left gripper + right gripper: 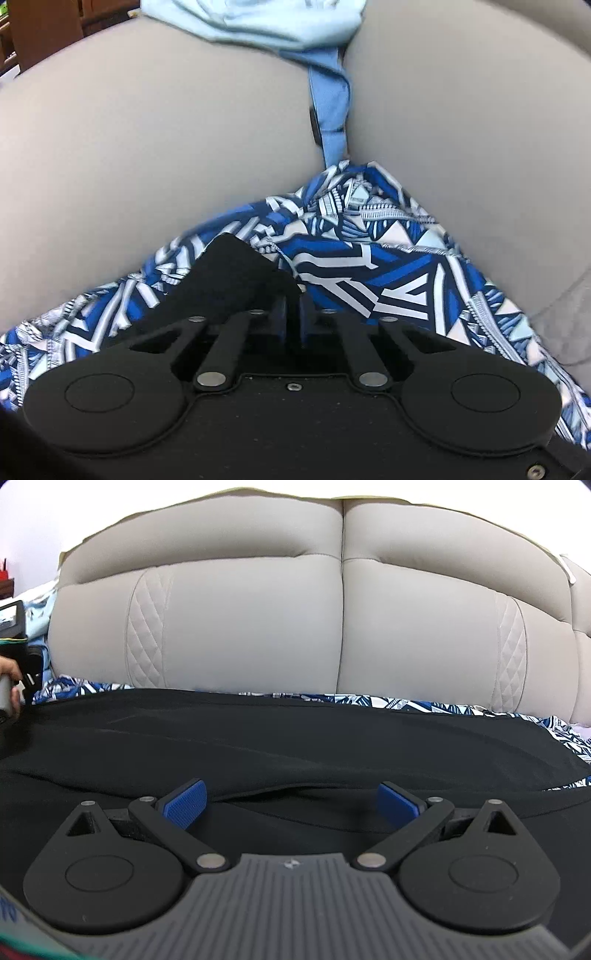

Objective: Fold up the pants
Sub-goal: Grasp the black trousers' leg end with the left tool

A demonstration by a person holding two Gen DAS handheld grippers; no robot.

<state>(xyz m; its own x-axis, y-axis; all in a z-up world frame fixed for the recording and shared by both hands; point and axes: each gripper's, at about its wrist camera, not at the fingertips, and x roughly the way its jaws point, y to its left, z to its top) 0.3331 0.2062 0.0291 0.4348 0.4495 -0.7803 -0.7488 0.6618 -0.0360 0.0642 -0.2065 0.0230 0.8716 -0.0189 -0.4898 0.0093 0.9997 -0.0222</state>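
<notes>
Left tool point(293, 295) is seen closed, a black corner of the pants point(236, 273) pinched between its blue pads. Right tool point(291, 805) is held wide apart, nothing between its pads, just above the pants point(295, 738). Pants are spread flat over a blue-and-white patterned cloth point(388, 240) on a beige sofa point(258, 627). Light blue garment point(280, 22) is lodged in the sofa's cushion gap.

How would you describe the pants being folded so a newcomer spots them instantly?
Start at the beige sofa: its seat is draped with a blue-and-white geometric print cloth. Spread flat on that cloth, in front of the open right gripper, lie the black pants. They are the only plain, dark fabric; the other clothes are patterned or light blue.
</notes>
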